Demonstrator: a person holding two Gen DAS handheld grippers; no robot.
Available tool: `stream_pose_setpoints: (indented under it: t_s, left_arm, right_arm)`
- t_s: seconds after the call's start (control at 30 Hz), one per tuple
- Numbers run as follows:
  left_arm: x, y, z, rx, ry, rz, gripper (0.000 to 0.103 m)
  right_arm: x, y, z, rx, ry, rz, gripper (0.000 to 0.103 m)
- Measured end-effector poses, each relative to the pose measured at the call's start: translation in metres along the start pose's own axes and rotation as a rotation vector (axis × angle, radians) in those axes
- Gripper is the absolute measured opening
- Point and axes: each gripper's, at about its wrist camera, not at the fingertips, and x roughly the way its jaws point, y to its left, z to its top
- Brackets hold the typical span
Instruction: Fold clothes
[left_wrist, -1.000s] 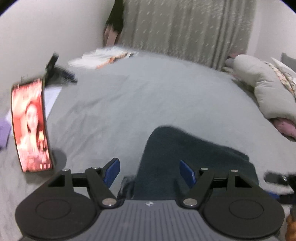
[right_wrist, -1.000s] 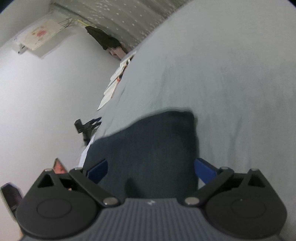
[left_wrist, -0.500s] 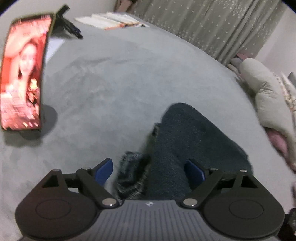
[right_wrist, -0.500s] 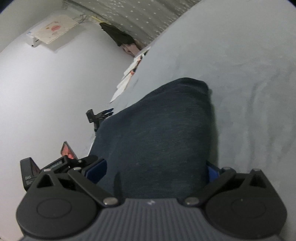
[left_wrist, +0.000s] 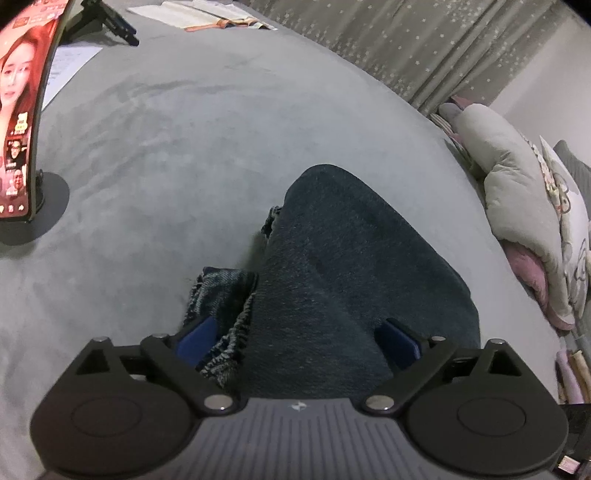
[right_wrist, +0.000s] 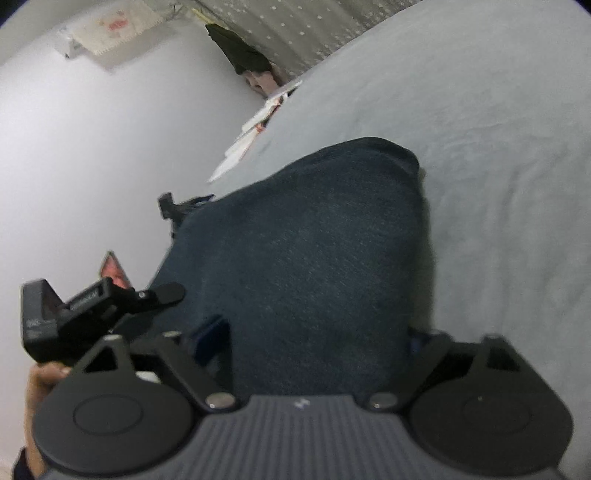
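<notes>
Two grippers sit over the folded dark jeans (left_wrist: 354, 280) – the left gripper (left_wrist: 297, 341) has its blue pads spread wide, the denim between them ungripped, and the right gripper (right_wrist: 314, 332) is likewise spread across the jeans. The jeans lie on the grey bedspread (left_wrist: 177, 147). Left of the jeans a phone (left_wrist: 18, 110) stands upright – pillows (left_wrist: 517, 192) lie to their right

Grey suede-like bed cover (left_wrist: 207, 122) fills most of the view, with a star-dotted grey curtain (left_wrist: 424, 40) behind its far edge. White wall (right_wrist: 92, 147) left of the bed; rumpled grey and pink bedding (left_wrist: 517, 192) piled at the bed's right edge. Papers (left_wrist: 207, 14) lie at the bed's far-left corner; dim indoor light.
</notes>
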Motion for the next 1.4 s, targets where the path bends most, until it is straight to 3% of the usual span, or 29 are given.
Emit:
stream_pose_setpoints:
  t_s: [0.07,0.17,0.3,0.47,0.8,1.13,1.27,1.4]
  left_arm:
    - [-0.003,-0.006,-0.001,0.02,-0.012,-0.002,0.069]
    - [-0.008,-0.011,0.0,0.03,-0.028,-0.018,0.055]
    - [-0.014,-0.005,0.004,0.001,-0.034,-0.05,0.047]
    - [-0.019,-0.016,0.003,0.011,-0.046,-0.08,0.046]
    - [0.006,-0.07,-0.016,0.04,0.038,-0.199,0.047]
    - [0.016,-0.106,-0.028,0.079,0.047,-0.186,0.054]
    - [0.016,-0.101,-0.027,0.087,0.047,-0.168,0.065]
    - [0.008,-0.096,-0.02,0.084,-0.015,-0.116,0.077]
  right_arm:
    - [-0.001,0.005,0.0,-0.011,-0.006,-0.012,0.053]
    - [-0.004,0.022,0.0,-0.074,-0.025,-0.044,0.039]
    - [-0.012,0.046,0.002,-0.19,-0.058,-0.092,0.033]
    - [-0.026,0.065,0.011,-0.267,-0.087,-0.116,0.03]
    - [-0.078,0.059,0.04,-0.334,-0.174,-0.24,0.029]
    - [-0.101,0.024,0.042,-0.332,-0.139,-0.312,0.029]
    - [-0.093,0.009,0.037,-0.324,-0.1,-0.332,0.032]
    - [-0.088,-0.003,0.036,-0.294,-0.078,-0.321,0.037]
